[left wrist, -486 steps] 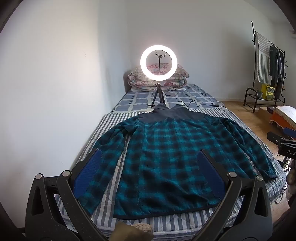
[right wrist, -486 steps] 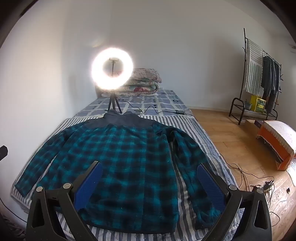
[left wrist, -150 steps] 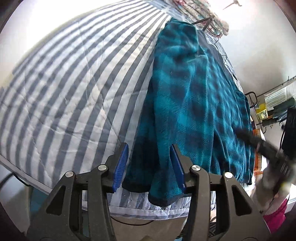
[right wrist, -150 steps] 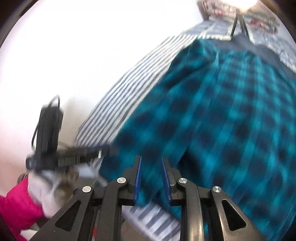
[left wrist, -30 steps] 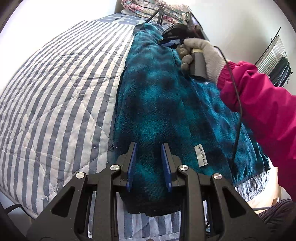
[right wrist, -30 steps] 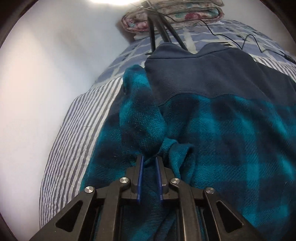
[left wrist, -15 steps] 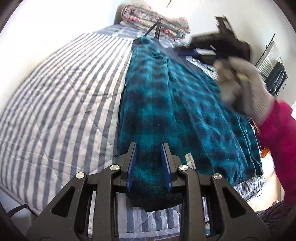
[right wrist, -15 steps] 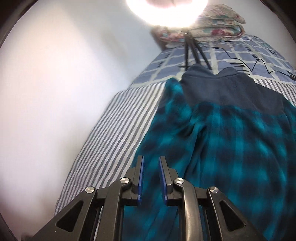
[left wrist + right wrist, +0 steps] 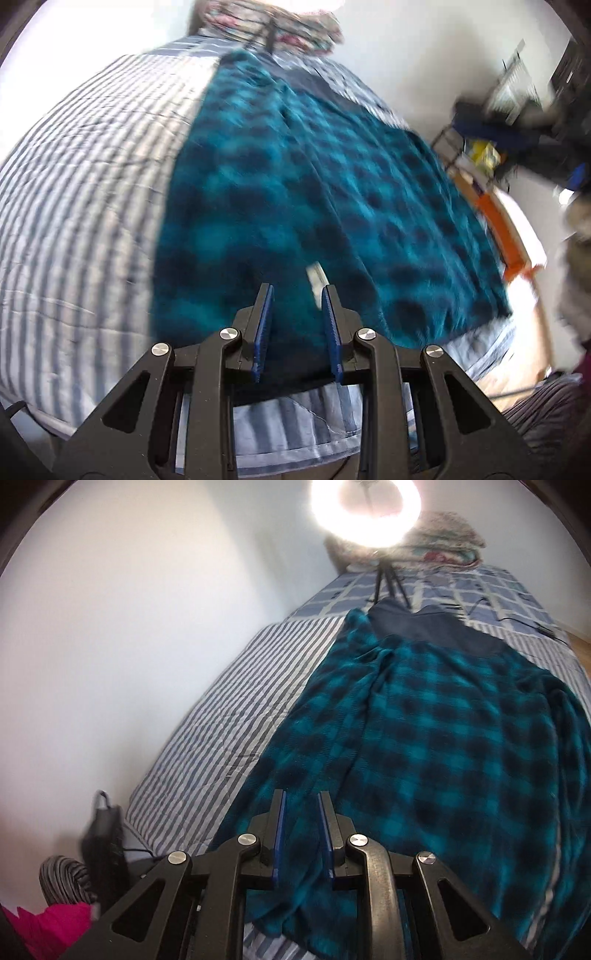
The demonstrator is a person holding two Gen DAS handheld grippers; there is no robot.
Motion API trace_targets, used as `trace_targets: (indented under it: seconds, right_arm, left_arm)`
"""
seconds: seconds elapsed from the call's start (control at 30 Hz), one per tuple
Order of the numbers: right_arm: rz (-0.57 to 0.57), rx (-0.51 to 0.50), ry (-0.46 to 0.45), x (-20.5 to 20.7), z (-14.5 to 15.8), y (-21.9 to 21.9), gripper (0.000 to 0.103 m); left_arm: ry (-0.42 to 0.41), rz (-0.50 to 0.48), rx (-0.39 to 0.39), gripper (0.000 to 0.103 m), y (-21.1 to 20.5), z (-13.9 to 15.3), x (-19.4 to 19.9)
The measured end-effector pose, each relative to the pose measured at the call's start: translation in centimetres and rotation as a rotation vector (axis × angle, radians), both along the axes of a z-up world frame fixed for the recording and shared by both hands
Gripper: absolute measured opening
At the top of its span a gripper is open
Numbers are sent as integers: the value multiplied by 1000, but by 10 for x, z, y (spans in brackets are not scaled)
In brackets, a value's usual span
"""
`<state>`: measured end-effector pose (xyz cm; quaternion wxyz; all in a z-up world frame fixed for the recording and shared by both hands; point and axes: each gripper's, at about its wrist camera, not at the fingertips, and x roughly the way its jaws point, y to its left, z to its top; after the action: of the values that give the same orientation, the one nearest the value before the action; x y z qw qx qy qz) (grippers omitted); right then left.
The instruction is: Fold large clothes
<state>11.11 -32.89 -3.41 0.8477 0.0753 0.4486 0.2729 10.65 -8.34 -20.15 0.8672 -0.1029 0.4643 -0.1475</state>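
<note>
Beneath both tools, left [image 9: 297, 291] and right [image 9: 300, 798] each slightly parted and empty, lies the plaid shirt [image 9: 436, 738].

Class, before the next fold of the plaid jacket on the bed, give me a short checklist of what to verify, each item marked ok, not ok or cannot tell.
1. Jacket lies on the bed, none over the edge: ok.
2. Left side folded in, edge straight: ok.
3. Right sleeve folded in: not ok.
4. Left gripper free of cloth: cannot tell, blurred.
5. Right gripper free of cloth: cannot tell; narrow gap between its fingers.
6. Ring light tripod clear of the collar: cannot tell.
</note>
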Motion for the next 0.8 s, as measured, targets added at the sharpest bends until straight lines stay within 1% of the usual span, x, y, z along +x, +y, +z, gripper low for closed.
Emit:
trace_targets:
  seconds: [0.07, 0.13, 0.2, 0.27, 0.33, 0.47, 0.5, 0.53, 0.57, 0.63, 0.73, 0.8]
  right_arm:
    - [-32, 25, -7, -12, 4, -13, 21]
    - [-38, 42, 2, -20, 3, -18, 25]
    - [-26, 26, 13, -25, -1, -14, 26]
    - [12, 12, 46, -24, -10, -3, 30]
    - [32, 14, 74, -18, -18, 5, 33]
    - [33, 17, 120, 18, -35, 21, 37]
    - [34, 22, 134, 30, -40, 25, 41]
    - [24, 27, 145, 43, -45, 29, 41]
    - [15, 35, 157, 55, -50, 33, 41]
    - [-11, 46, 189, 81, -64, 38, 41]
    - [-51, 48, 230, 113, -84, 43, 41]
    - [-64, 17, 233, 131, -95, 47, 41]
  left_arm:
    - [17, -31, 43, 26, -14, -14, 0]
    - [1, -17, 64, 26, -18, -18, -2]
    - [-2, 13, 44, 26, -15, -13, -8]
    - [5, 32, 11, 26, -11, -10, -11]
    - [11, 26, 22, 26, -13, -12, -10]
    - [23, 29, 26, 26, -15, -15, -8]
    - [20, 28, 36, 21, -16, -15, -6]
    - [15, 23, 42, 16, -18, -15, -5]
    - [14, 17, 41, 8, -19, -15, -4]
    - [8, 25, 32, 5, -19, -14, -5]
    - [16, 53, -52, 3, -11, -9, -5]
    - [21, 71, -114, 2, -4, -3, -6]
